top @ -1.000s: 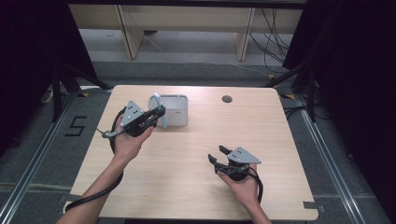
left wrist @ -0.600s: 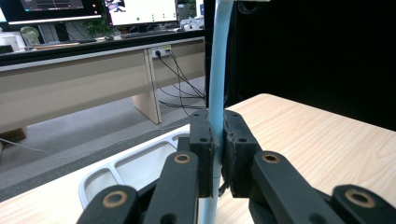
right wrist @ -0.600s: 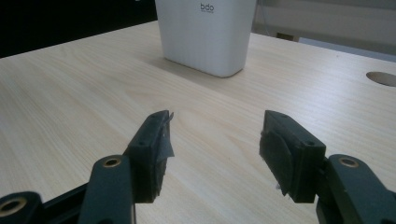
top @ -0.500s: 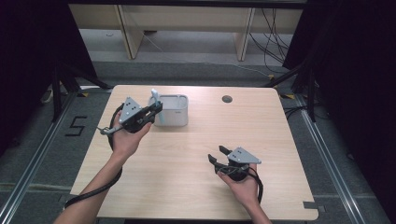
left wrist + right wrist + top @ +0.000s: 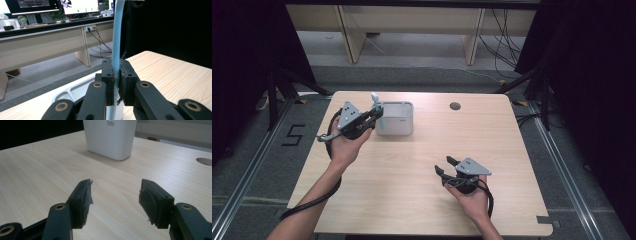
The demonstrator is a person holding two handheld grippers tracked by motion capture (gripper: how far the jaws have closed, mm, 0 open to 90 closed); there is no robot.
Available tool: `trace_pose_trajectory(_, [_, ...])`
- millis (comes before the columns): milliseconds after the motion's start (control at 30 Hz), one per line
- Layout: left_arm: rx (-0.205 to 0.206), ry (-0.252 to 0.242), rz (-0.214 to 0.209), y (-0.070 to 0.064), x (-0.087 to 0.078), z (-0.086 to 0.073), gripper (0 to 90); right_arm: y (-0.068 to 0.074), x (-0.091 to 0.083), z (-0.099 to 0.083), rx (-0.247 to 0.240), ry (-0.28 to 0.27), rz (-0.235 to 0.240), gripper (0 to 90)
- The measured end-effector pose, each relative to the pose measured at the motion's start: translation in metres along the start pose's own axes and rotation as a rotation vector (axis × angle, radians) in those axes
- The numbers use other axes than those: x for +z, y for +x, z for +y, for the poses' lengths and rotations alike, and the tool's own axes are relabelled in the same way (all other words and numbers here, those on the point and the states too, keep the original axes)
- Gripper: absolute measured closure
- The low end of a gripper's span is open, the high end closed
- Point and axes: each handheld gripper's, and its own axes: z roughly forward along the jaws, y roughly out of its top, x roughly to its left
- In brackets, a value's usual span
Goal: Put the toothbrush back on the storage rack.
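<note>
Gripping one blue stick (image 5: 117, 42) beside one white bin (image 5: 395, 118), left gripper (image 5: 371, 116); right gripper (image 5: 445, 166) fingers spread.

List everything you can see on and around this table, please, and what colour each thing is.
Table: one, light wood, centre of the high view.
Hole: one, dark, round, in the tabletop near its far edge.
Box: one, white, open-topped, on the far left part of the table.
Stick: one, light blue, upright, beside the box's left wall, clamped in the left gripper.
Desk: one, beige, beyond the table.
Left gripper: one, black with grey plate, held beside the box.
Right gripper: one, black with grey plate, open, low over the near right tabletop.
</note>
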Motion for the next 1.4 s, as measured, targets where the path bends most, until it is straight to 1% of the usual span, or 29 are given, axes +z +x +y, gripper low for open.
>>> trace_pose_trajectory(33, [0.001, -0.001, 0.002, 0.0, 0.0, 0.001, 82.9, 0.0, -0.001, 0.0, -0.001, 0.008, 0.001, 43.4])
trace_pose_trajectory(67, [0.0, -0.003, 0.004, 0.001, 0.0, 0.001, 83.0, -0.001, 0.0, 0.0, -0.012, -0.014, -0.012, 43.3])
trace_pose_trajectory(100, [0.001, -0.003, 0.004, 0.001, 0.0, 0.002, 83.0, -0.001, 0.0, 0.0, -0.014, -0.014, -0.012, 43.3])
trace_pose_trajectory(133, [0.004, -0.002, 0.006, 0.002, 0.0, 0.002, 83.0, 0.0, 0.0, 0.0, 0.003, -0.001, -0.003, 43.3])
trace_pose_trajectory(167, [0.008, -0.001, 0.006, 0.002, 0.0, 0.003, 83.0, -0.001, 0.0, 0.0, -0.013, -0.004, -0.013, 43.3])
trace_pose_trajectory(333, [0.007, -0.002, 0.012, 0.004, 0.0, 0.005, 83.0, 0.0, 0.001, -0.001, -0.007, -0.009, -0.002, 43.4])
trace_pose_trajectory(367, [-0.017, 0.009, 0.014, 0.003, -0.001, 0.004, 83.0, 0.0, 0.001, -0.001, -0.007, -0.009, -0.002, 43.3])
trace_pose_trajectory(400, [-0.005, 0.002, 0.013, 0.004, 0.0, 0.005, 83.0, -0.002, 0.001, 0.0, -0.034, -0.016, -0.021, 43.3])
trace_pose_trajectory(500, [0.001, 0.003, 0.016, 0.005, 0.0, 0.005, 82.9, -0.001, 0.001, -0.001, -0.025, -0.018, -0.015, 43.3])
trace_pose_trajectory(533, [0.001, 0.004, 0.017, 0.005, 0.0, 0.005, 83.0, 0.001, 0.0, -0.001, 0.006, 0.007, 0.0, 43.3])
trace_pose_trajectory(567, [0.002, 0.005, 0.027, 0.006, -0.001, 0.005, 82.9, 0.001, 0.0, 0.0, 0.005, 0.007, -0.001, 43.3])
trace_pose_trajectory(600, [0.001, 0.002, 0.02, 0.006, 0.0, 0.005, 83.0, 0.001, 0.0, 0.0, 0.005, 0.008, -0.001, 43.3])
trace_pose_trajectory(633, [0.001, 0.003, 0.03, 0.006, 0.0, 0.005, 83.0, 0.001, 0.0, 0.0, 0.005, 0.007, -0.001, 43.4])
trace_pose_trajectory(667, [0.001, 0.003, 0.031, 0.007, 0.0, 0.005, 83.0, 0.0, 0.0, 0.0, -0.008, 0.004, -0.009, 43.3])
trace_pose_trajectory(700, [0.019, -0.006, 0.023, 0.008, 0.001, 0.006, 83.0, 0.001, 0.0, 0.0, 0.004, 0.007, -0.004, 43.3])
trace_pose_trajectory(733, [0.001, 0.002, 0.024, 0.007, 0.001, 0.006, 83.0, 0.001, 0.0, 0.0, 0.003, 0.008, -0.001, 43.4])
trace_pose_trajectory(800, [0.002, 0.0, 0.026, 0.008, 0.001, 0.007, 83.0, -0.001, 0.0, 0.0, -0.025, -0.003, -0.014, 43.4])
trace_pose_trajectory(900, [0.003, -0.001, 0.028, 0.01, 0.001, 0.008, 82.9, -0.001, 0.0, 0.0, -0.025, -0.002, -0.015, 43.3])
trace_pose_trajectory(933, [0.003, 0.0, 0.038, 0.01, 0.001, 0.009, 83.0, -0.001, 0.0, 0.0, -0.025, -0.002, -0.015, 43.4])
trace_pose_trajectory(967, [0.002, -0.002, 0.031, 0.011, 0.002, 0.009, 83.0, -0.001, 0.0, 0.0, -0.025, -0.002, -0.014, 43.3])
trace_pose_trajectory(1033, [0.001, -0.002, 0.041, 0.012, 0.001, 0.01, 83.0, -0.001, 0.0, 0.0, -0.026, -0.002, -0.013, 43.3])
trace_pose_trajectory(1067, [0.003, 0.0, 0.041, 0.012, 0.002, 0.01, 83.0, 0.0, 0.0, 0.0, -0.011, 0.004, -0.01, 43.3])
trace_pose_trajectory(1133, [0.001, -0.001, 0.042, 0.013, 0.002, 0.01, 83.0, -0.001, 0.0, 0.0, -0.029, -0.008, -0.017, 43.3])
trace_pose_trajectory(1167, [0.002, -0.003, 0.033, 0.013, 0.003, 0.011, 83.0, 0.0, 0.0, 0.0, -0.015, 0.001, -0.011, 43.3])
trace_pose_trajectory(1200, [0.002, -0.003, 0.036, 0.014, 0.004, 0.011, 83.0, -0.001, 0.0, 0.0, -0.03, -0.01, -0.017, 43.3])
trace_pose_trajectory(1267, [0.005, 0.0, 0.046, 0.014, 0.004, 0.011, 83.0, -0.001, 0.0, 0.0, -0.031, -0.01, -0.017, 43.3])
trace_pose_trajectory(1333, [0.004, -0.002, 0.038, 0.015, 0.005, 0.011, 83.0, 0.0, 0.0, 0.0, -0.014, -0.007, -0.013, 43.3])
trace_pose_trajectory(1367, [0.003, -0.004, 0.04, 0.015, 0.006, 0.011, 83.0, -0.001, 0.0, 0.0, -0.025, -0.014, -0.016, 43.3])
trace_pose_trajectory(1400, [0.003, -0.005, 0.042, 0.016, 0.006, 0.011, 83.0, 0.001, 0.0, 0.0, 0.006, -0.003, -0.011, 43.3])
